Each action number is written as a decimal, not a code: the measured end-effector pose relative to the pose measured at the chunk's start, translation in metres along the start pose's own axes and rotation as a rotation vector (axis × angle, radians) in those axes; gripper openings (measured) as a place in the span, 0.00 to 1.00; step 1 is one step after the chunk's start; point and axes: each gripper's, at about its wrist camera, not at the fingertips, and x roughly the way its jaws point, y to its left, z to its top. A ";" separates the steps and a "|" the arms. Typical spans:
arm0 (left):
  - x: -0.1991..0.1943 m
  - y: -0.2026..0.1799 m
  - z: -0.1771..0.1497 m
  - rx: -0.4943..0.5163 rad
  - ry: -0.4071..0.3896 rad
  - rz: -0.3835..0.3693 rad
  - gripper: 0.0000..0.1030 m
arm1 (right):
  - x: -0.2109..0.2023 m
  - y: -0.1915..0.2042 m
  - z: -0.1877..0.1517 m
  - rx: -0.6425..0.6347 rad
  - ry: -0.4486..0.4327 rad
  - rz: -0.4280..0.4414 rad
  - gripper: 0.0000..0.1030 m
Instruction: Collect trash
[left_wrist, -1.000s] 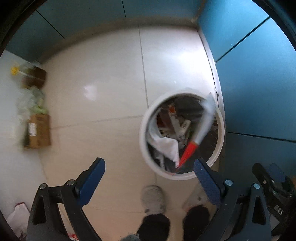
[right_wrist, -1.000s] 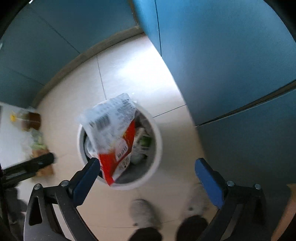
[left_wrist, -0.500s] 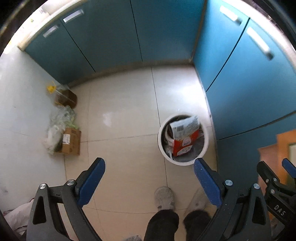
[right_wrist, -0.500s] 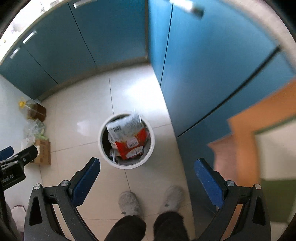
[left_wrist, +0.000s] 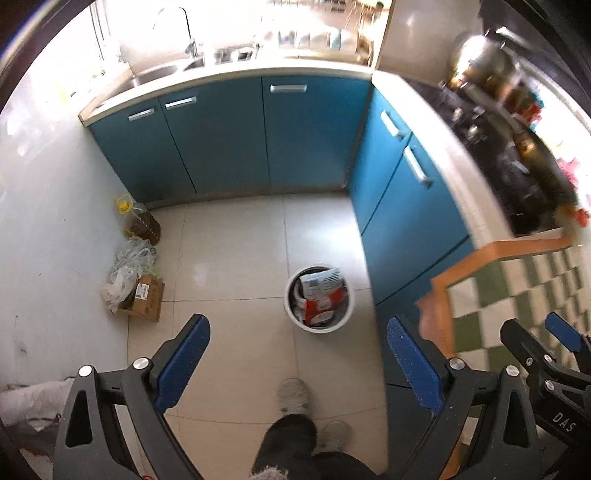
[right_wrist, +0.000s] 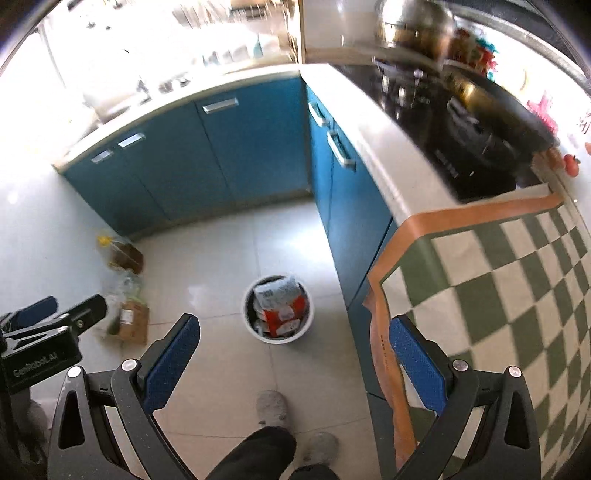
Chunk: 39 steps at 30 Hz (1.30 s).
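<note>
While you hold both tools high above the floor, your left gripper (left_wrist: 295, 363) has its blue pads spread wide with nothing between them, and your right gripper (right_wrist: 291, 360) is just the same — splayed and empty. Below them, your slippers (left_wrist: 293, 395) stand on the pale tiles, right at the foot of the frame.

Just past your feet sits the white bin (right_wrist: 251, 325), close beside the blue cabinet run. A red-and-white packet (right_wrist: 282, 308) lies on top of the rubbish inside it, face up, so that piece looks delivered. The step in hand, as I read it, is finding the next bit of trash.

Off to your left, against the wall, there's a cardboard box (left_wrist: 146, 299) with crumpled plastic bags (left_wrist: 125, 266) heaped just beside it, and further along an oil bottle (left_wrist: 138, 221) with a yellow cap. Whether any of that counts as trash I can't tell — check before you grab.

On your right, the checked cloth (right_wrist: 517, 280) covers the near counter; nothing loose shows on it in these views. Sweep it slowly, keep the pads wide until you're over something, and approach thin wrappers from an edge. Beyond, the hob (right_wrist: 461, 122) and sink counter are blurred and blown out.
</note>
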 end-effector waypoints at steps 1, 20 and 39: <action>-0.016 -0.003 -0.003 -0.001 -0.015 -0.011 0.95 | -0.014 -0.001 -0.001 -0.005 -0.009 0.010 1.00; -0.147 -0.006 -0.057 -0.060 -0.054 -0.204 1.00 | -0.172 -0.009 -0.037 -0.069 -0.030 0.194 1.00; -0.164 0.004 -0.071 -0.035 -0.071 -0.157 1.00 | -0.184 0.000 -0.051 -0.063 -0.015 0.226 1.00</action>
